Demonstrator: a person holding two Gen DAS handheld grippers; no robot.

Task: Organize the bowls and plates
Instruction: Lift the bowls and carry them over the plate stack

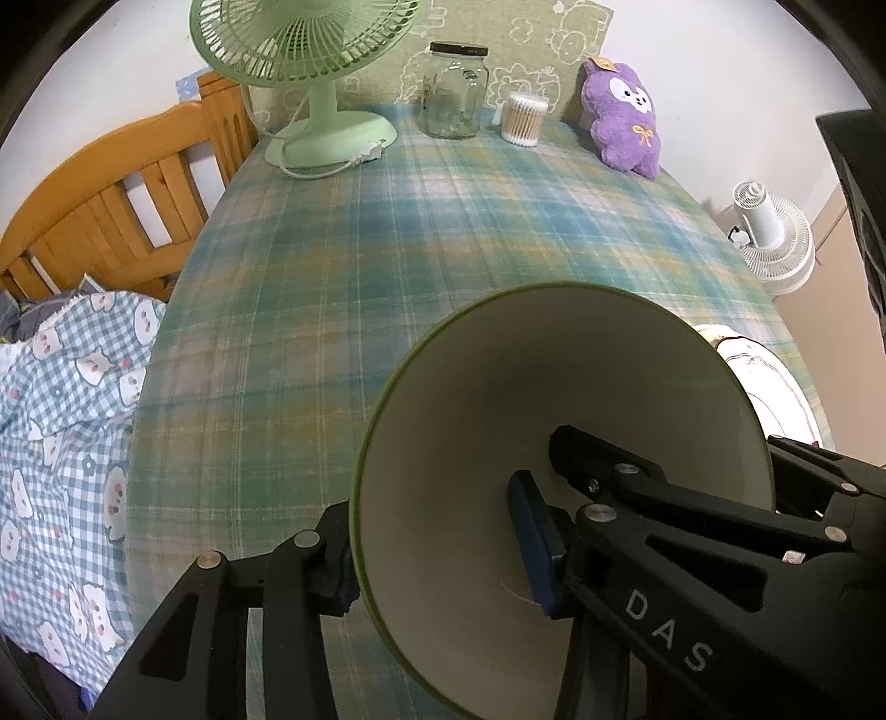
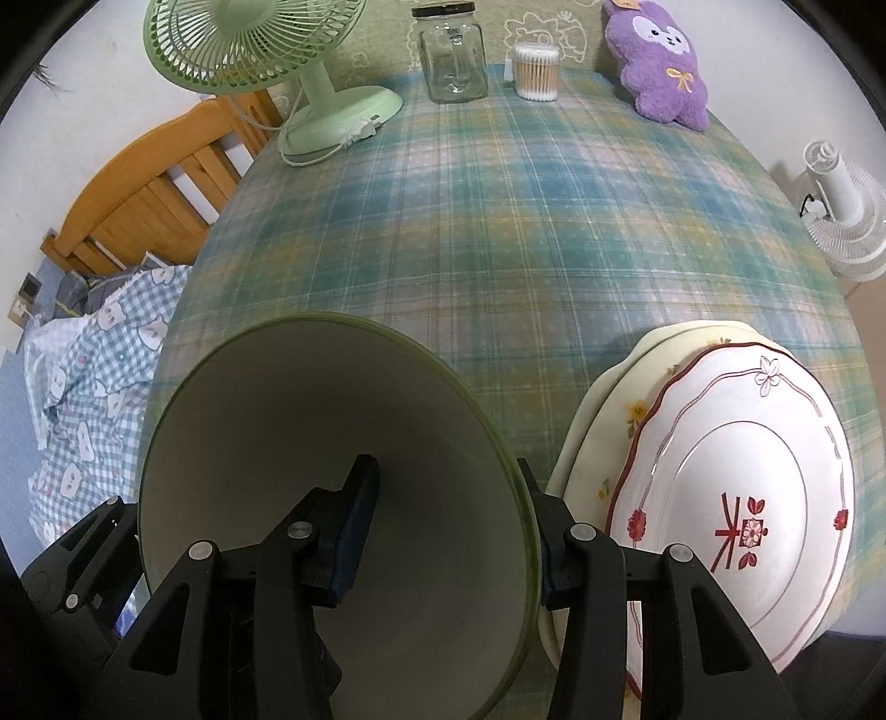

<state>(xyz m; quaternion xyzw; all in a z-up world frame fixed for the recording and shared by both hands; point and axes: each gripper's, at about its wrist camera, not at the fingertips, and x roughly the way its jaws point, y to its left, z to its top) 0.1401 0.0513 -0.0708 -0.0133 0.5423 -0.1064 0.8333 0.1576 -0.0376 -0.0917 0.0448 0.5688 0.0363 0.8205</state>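
the cream plate [image 2: 609, 410] lies mostly hidden under the patterned plate [image 2: 742, 498]; bowl [image 2: 310, 443] bottom cut off.

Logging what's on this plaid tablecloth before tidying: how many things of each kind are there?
Bowls: 1, green-rimmed cream bowl
Plates: 2, red-trimmed white plate stacked on a pale yellow floral plate
Fans: 1, green desk fan
Jars: 1, clear glass jar
Cotton-swab tubs: 1
Plush toys: 1, purple
Total: 7
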